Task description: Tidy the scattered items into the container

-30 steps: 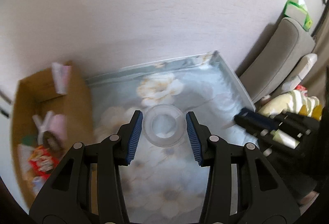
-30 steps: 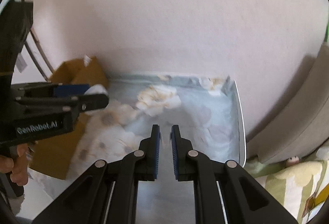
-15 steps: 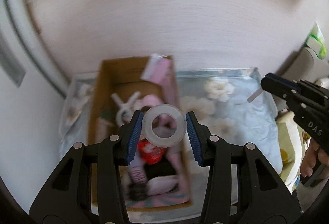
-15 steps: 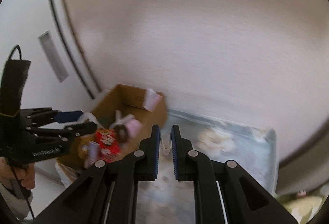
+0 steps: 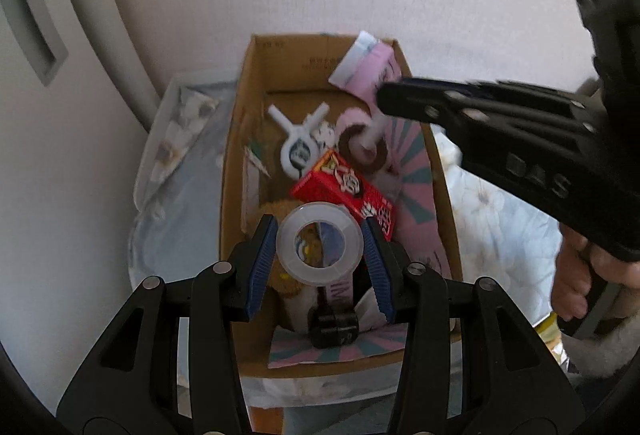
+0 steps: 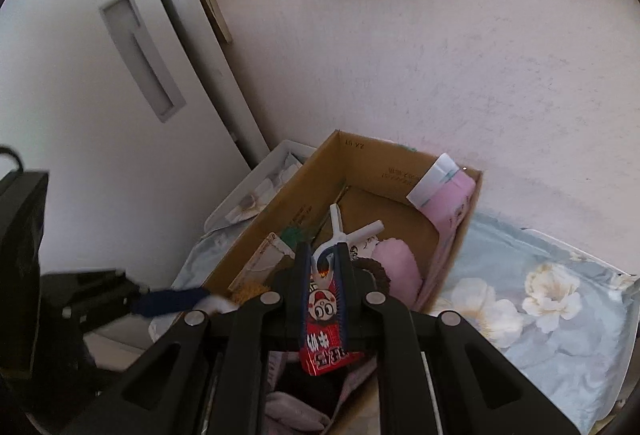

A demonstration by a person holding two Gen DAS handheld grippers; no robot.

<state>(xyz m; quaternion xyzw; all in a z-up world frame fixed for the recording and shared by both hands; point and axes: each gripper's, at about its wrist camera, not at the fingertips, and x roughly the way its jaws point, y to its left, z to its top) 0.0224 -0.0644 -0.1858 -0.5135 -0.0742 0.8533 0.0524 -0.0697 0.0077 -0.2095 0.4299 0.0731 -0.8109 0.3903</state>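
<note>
Translucent tape ring (image 5: 319, 244) over cardboard box (image 5: 236, 171)

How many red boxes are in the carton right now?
1. The red box lies mid-carton, just beyond the tape roll. More could be buried underneath.

Left gripper (image 5: 320, 255) hides the cardboard box's (image 5: 232, 171) near contents.

The right tool (image 6: 323, 267) hovers over the cardboard box (image 6: 360, 159), apparently pinching something white.
</note>
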